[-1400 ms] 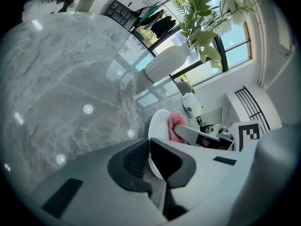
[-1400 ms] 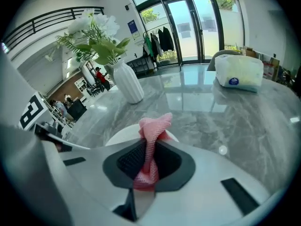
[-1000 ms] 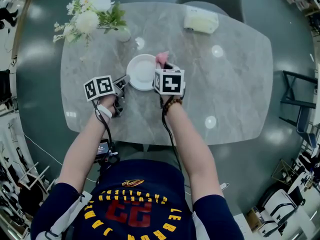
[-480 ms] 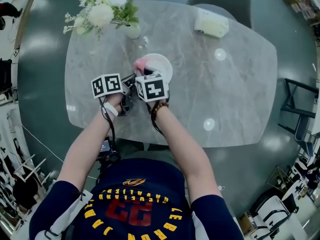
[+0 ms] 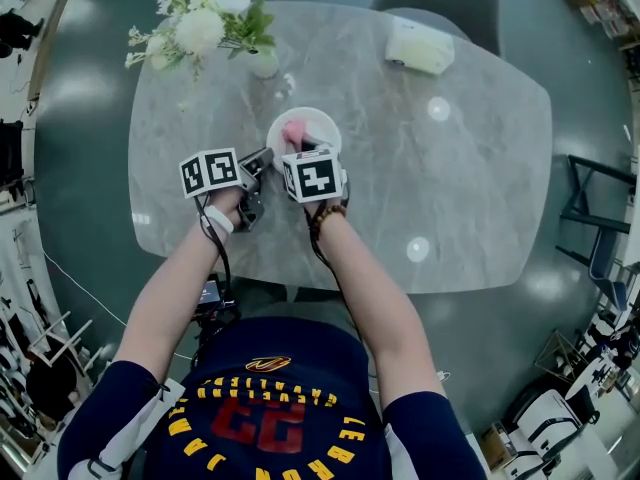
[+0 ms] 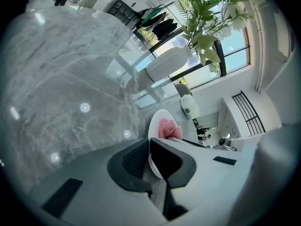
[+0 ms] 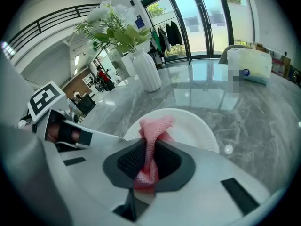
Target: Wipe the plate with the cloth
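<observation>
The left gripper [image 6: 150,158] is clenched on the near rim of the plate [image 5: 318,124], which sits on the bench [image 5: 460,178] left of middle. Just beside it, the right gripper [image 7: 149,163] grasps the pink cloth [image 7: 153,128], bunched against the plate's face. Beyond, a vase [image 5: 265,63] of flowers stands near the far left corner, and a white pack [image 5: 420,46] lies by the far edge.

Bright daylight through glass doors [image 7: 207,20], lamp glare on table [image 5: 470,168], fisheye warping, dark vignetted corners
</observation>
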Demonstrator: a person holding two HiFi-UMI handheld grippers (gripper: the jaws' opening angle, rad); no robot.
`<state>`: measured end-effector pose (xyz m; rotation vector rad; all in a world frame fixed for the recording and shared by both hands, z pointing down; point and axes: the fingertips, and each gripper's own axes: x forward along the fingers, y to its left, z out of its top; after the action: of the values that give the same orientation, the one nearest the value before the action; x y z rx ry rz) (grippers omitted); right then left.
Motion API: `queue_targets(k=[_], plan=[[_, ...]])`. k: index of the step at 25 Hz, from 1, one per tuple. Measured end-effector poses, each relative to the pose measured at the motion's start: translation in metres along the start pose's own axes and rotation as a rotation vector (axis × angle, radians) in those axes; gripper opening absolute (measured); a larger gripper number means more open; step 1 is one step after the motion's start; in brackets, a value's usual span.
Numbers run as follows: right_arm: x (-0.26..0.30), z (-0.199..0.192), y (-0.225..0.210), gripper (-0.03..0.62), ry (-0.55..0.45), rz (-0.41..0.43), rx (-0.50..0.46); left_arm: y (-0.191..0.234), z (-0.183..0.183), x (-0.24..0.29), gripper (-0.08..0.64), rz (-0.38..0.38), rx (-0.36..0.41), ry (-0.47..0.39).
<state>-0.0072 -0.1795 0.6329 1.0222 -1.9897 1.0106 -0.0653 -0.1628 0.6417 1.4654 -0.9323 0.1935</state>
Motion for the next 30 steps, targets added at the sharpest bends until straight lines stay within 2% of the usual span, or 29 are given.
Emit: queue_targets(k=[8, 15, 18, 20, 25, 30], plan=[[-0.027, -0.01, -0.05, 0.04, -0.039, -0.086, 0.089, 0.0, 0.0, 0.0, 0.018, 0.001, 0.001, -0.004], [-0.05, -0.008, -0.071, 0.04, -0.095, -0.142, 0.154, -0.001, -0.001, 0.001, 0.018, 0.006, 0.001, -0.005], [-0.052, 0.001, -0.056, 0.04, -0.145, -0.1, 0.19, 0.0, -0.001, 0.001, 0.018, 0.011, 0.001, -0.009], [-0.047, 0.007, -0.037, 0.04, -0.154, -0.048, 0.178, -0.001, -0.001, 0.001, 0.018, 0.007, -0.003, -0.015], [-0.018, 0.002, 0.011, 0.04, -0.082, 0.032, 0.076, -0.002, -0.002, 0.002, 0.018, -0.008, -0.017, -0.023], [0.005, -0.013, 0.03, 0.04, -0.007, 0.043, 0.02, -0.001, 0.0, 0.0, 0.018, -0.027, -0.033, -0.044]])
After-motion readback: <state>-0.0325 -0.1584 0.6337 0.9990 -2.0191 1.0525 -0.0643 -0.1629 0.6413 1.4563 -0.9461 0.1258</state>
